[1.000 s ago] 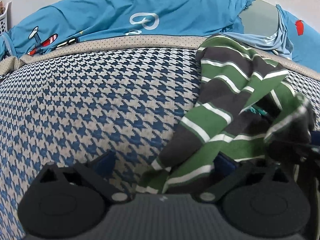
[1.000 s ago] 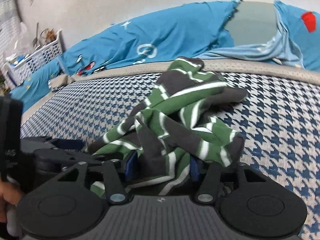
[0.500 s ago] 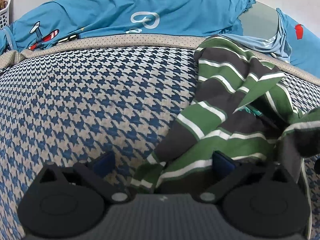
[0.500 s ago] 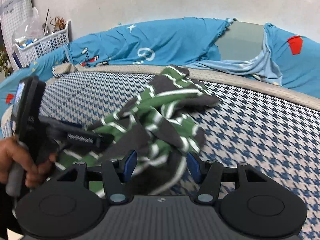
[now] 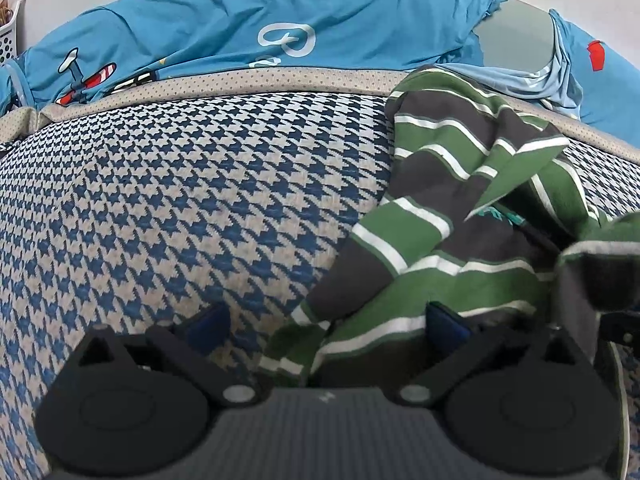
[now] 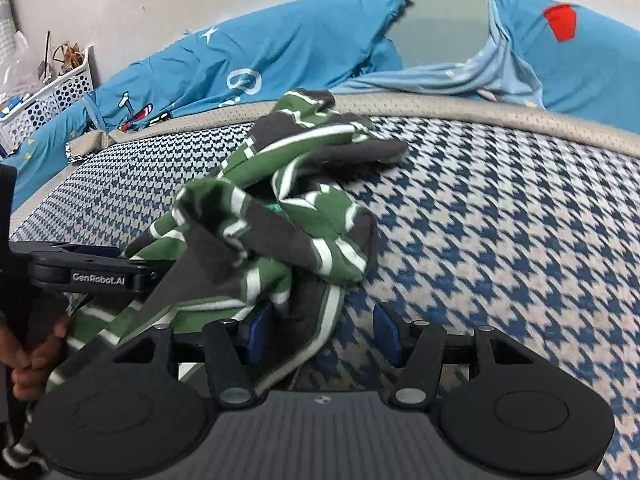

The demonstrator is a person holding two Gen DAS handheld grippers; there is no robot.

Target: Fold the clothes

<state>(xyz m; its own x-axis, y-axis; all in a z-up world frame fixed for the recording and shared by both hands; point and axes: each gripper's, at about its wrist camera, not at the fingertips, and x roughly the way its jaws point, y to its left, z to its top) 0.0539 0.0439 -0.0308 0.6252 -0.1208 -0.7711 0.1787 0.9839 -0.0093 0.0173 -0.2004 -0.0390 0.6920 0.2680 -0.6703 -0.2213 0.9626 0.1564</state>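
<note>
**Crumpled shirt lying between the two tongs, neither pair biting**

On the left, a hand (image 6: 30, 360) is holding the left gripper (image 5: 326, 326) low over the houndstooth mattress (image 5: 180, 184). Its jaws are standing wide apart and gripping nothing. The blue pad on its left side is hanging over bare cover. A striped hem is trailing in between the jaws and lying close against the right pad.

Moving right, the green-and-grey striped shirt (image 5: 460, 200) is sitting in a bunched heap on the mattress. From the left tongs its long axis is running away and to the right, from that near hem up toward the far piped edge, where the blue bedsheet (image 5: 280, 12) is piled. So the bulk of it is lying to the right of the left tongs and to the left of the right ones, squarely between the two.

Further right, the right gripper (image 6: 320, 332) is coming in at the near end of the heap, its jaws about half open. A flap is draping against its left pad, while bare mattress is showing between the cloth and its right pad, so it is not pinching. Both tongs are at the same near hem. To my eye, the next move is depending on each finding a separate corner to spread the shirt along that axis.
</note>
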